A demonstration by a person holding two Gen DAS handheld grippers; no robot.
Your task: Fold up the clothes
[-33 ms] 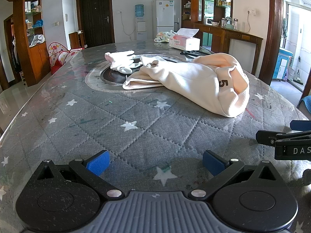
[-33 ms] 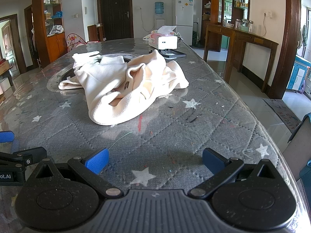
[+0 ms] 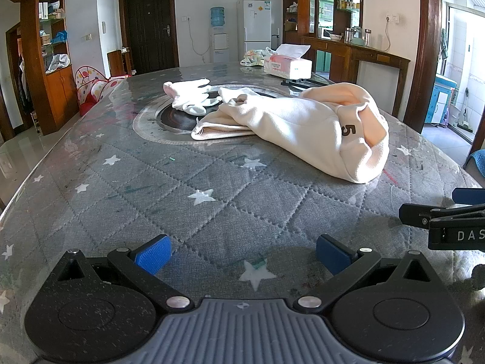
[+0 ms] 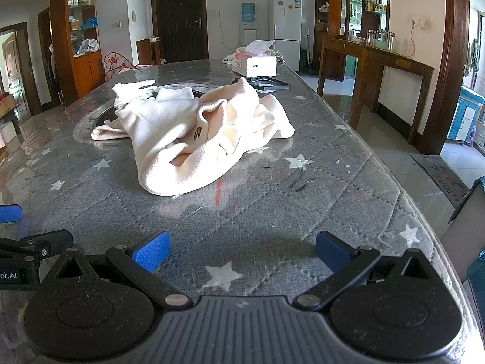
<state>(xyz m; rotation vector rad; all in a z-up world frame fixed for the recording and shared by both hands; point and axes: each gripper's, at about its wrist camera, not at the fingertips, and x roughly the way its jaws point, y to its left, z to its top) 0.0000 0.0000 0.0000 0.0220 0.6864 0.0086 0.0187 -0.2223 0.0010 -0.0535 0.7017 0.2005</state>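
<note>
One cream garment (image 3: 306, 127), crumpled, lengthwise along table (image 3: 182, 200)

This is a lived-in family home, an open dining and living room. A tall white refrigerator (image 3: 254, 22) stands by a water dispenser with a blue bottle (image 3: 217, 35) and a dark wooden front door (image 3: 150, 27). Dark wooden display shelves (image 4: 368, 3) hold jars; a spotted children's play tent (image 3: 91, 86) sits on glossy floor tiles (image 4: 391, 139). A grey mat lettered "KITCHEN" (image 4: 439, 176) lies nearby.

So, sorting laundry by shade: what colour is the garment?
Cream garment with a peach lining; clearest in the left wrist view.
</note>
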